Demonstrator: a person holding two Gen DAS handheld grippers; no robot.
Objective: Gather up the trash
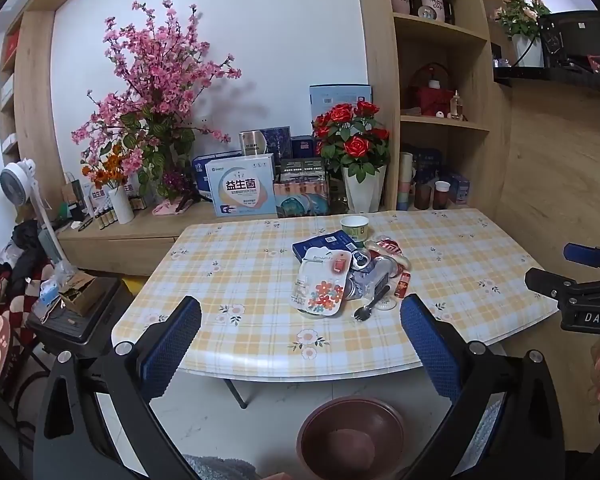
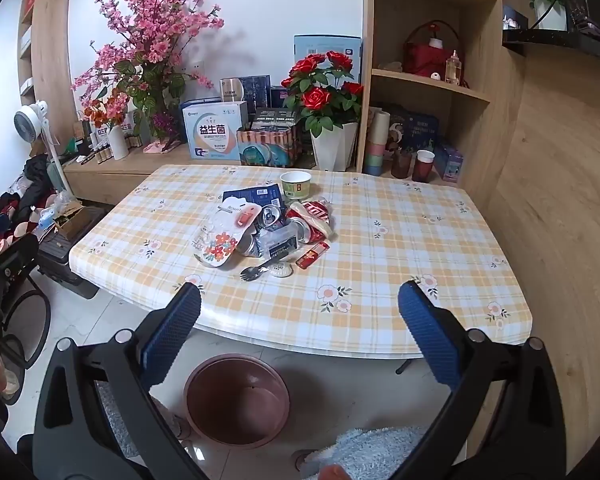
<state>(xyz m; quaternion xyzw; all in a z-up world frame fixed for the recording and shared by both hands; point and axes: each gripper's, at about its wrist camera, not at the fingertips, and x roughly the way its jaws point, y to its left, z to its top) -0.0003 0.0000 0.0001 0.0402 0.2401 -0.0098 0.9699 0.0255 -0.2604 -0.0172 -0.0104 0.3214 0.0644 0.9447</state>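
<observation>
left gripper (image 1: 300,320): fingers spread wide, nothing between them, hanging off the near table edge and aimed at the pile.
right gripper (image 2: 299,312): same, spread wide and empty, held back off the near edge, a bit right of the pile.
trash pile (image 2: 268,228): all of it bunched mid-table, pieces touching or overlapping. likely heaped so each pick is a short reach from the front.
pile contents: floral pack (image 2: 220,246) on the left flank, blue pouch (image 2: 256,196) behind it, crushed can (image 2: 271,216) in the middle, red wrapper (image 2: 314,216) on the right, paper cup (image 2: 296,184) upright at the back.
loose bits: fork (image 2: 256,272), white lid (image 2: 281,270) and red sachet (image 2: 312,256) lie flat on the cloth at the near side, just beside the pile. easiest first picks, my guess.
bin (image 2: 236,400): brown, open, on the floor under the near edge, looks empty. sits below and between both grippers, so a drop is a short pull back and down.
table (image 2: 420,240): checked cloth, bare on both sides of the pile and along the near strip.
edges: near edge is rounded; the flat items need a low, shallow approach and the fingers may scrape the cloth.
room: open in front and to both sides. back is tight, with the shelf (image 2: 428,80), boxes and rose pot (image 2: 334,144) right behind the table; don't overshoot past the cup.
status: nothing picked yet, judging by the empty bin.
</observation>
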